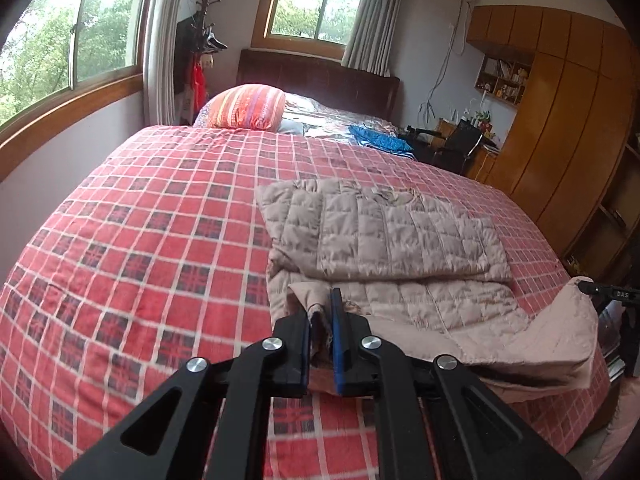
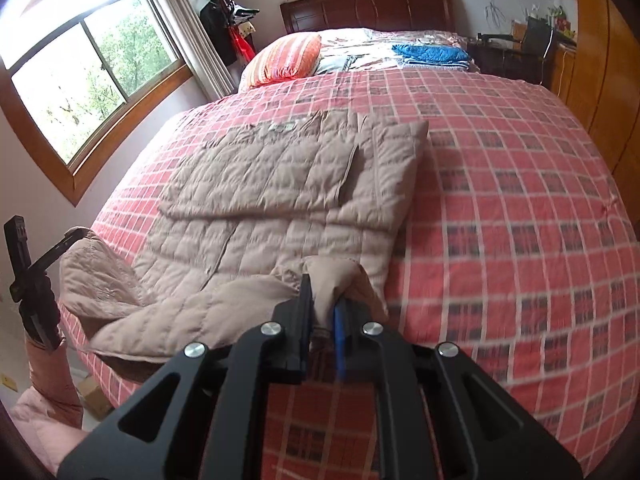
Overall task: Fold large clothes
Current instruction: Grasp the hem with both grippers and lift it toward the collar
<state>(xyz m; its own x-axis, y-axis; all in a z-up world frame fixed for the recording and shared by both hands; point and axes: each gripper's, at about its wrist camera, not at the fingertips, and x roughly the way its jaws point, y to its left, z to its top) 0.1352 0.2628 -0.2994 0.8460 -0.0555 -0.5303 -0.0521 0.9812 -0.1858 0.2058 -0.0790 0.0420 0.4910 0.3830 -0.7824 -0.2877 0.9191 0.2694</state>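
A beige quilted jacket (image 1: pixel 400 240) lies partly folded on the red plaid bed cover (image 1: pixel 160 220), its sides turned in over the middle. My left gripper (image 1: pixel 325 316) is shut on the near left corner of its hem. My right gripper (image 2: pixel 322 304) is shut on the near right corner of the jacket (image 2: pixel 280 184). The hem between them sags near the bed's front edge. The right gripper (image 1: pixel 608 296) shows at the right edge of the left wrist view. At the left edge of the right wrist view stands the left gripper (image 2: pixel 24 264).
A striped orange pillow (image 1: pixel 246 108) and a blue folded cloth (image 1: pixel 378 138) lie at the bed's head, by a dark headboard (image 2: pixel 368 4). Windows and a coat stand (image 1: pixel 206 40) are to the left, wooden wardrobes (image 1: pixel 568 120) to the right. A pink sleeve (image 2: pixel 52 380) shows low left.
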